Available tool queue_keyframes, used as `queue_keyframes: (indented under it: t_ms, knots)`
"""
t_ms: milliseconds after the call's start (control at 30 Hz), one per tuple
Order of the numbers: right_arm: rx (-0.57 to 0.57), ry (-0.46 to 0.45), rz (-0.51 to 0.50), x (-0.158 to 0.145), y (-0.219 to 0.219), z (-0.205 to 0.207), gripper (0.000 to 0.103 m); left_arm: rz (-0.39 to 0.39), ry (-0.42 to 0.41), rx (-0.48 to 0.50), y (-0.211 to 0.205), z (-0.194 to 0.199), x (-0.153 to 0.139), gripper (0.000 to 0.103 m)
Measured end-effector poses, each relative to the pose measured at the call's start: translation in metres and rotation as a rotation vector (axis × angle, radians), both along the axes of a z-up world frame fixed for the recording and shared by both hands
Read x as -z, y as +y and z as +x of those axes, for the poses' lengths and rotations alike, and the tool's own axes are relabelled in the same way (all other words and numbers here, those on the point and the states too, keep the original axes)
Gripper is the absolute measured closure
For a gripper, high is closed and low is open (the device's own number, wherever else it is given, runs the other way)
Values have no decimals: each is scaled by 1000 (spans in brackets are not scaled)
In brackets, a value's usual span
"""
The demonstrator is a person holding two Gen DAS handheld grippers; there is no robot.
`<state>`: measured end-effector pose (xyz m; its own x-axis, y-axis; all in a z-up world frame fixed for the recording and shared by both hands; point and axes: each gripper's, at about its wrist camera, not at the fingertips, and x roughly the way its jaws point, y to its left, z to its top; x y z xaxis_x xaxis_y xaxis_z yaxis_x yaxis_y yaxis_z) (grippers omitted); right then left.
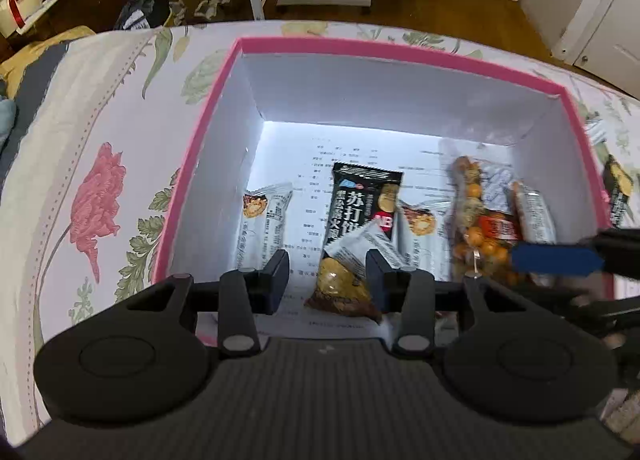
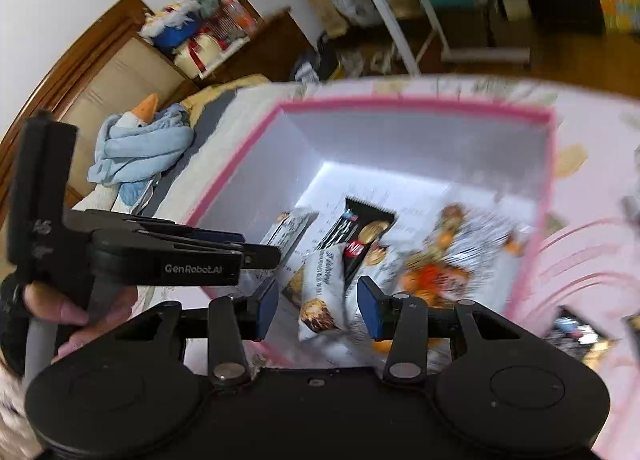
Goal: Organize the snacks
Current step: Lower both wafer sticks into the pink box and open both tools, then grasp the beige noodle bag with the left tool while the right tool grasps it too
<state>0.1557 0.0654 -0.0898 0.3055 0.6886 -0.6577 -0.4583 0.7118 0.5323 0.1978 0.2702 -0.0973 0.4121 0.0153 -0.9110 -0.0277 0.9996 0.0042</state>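
Snacks are going into the pink box (image 1: 208, 107) on the bed (image 1: 80, 139). Both grippers hang over it, fingers parted and pressing on nothing: left gripper (image 1: 328, 280) above the black cracker packet (image 1: 356, 195), right gripper (image 2: 318, 302) above a white packet (image 2: 320, 288). More packets lie beyond the right fingers; the next move calls for fetching one, skirting the box wall.

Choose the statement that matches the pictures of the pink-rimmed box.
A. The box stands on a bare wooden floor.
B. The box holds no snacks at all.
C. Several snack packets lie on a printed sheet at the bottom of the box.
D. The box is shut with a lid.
C: the open pink-rimmed box has a black cracker packet and other wrapped snacks lying on the printed sheet lining its bottom.
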Motion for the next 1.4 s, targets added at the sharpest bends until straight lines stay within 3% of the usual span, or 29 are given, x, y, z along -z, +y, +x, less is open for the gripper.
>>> queue_keyframes:
  t_ms: [133,333,567,700,733,967,1133,1300,1400]
  knots:
    - [-1,-96,-27,-25,-35,-24,52,-26,-13,53,-22,-19,-21,62]
    - [25,-231,-160,-54,-85,-61,50,-13,-67,215,-85,-51,-52,62]
    - [167,-266,-157,-69,-167,-96,42,-87,-135,381,-163,-73,-77,59]
    - [214,-270,-180,-63,-203,-113,20,-165,-142,453,-204,-77,-80,58]
    - [229,-272,-189,-60,-211,-117,19,-180,-144,463,-213,-79,-80,57]
    - [398,-229,-272,-26,-268,-131,15,-272,-140,495,-278,-75,-59,43]
    - [559,-179,-234,7,-320,-138,7,-306,-130,482,-318,-59,-26,34]
    - [646,-169,-243,44,-344,-128,6,-357,-99,487,-355,-36,8,30]
    - [657,-142,-193,66,-355,-117,6,-409,-49,471,-374,-20,28,29]
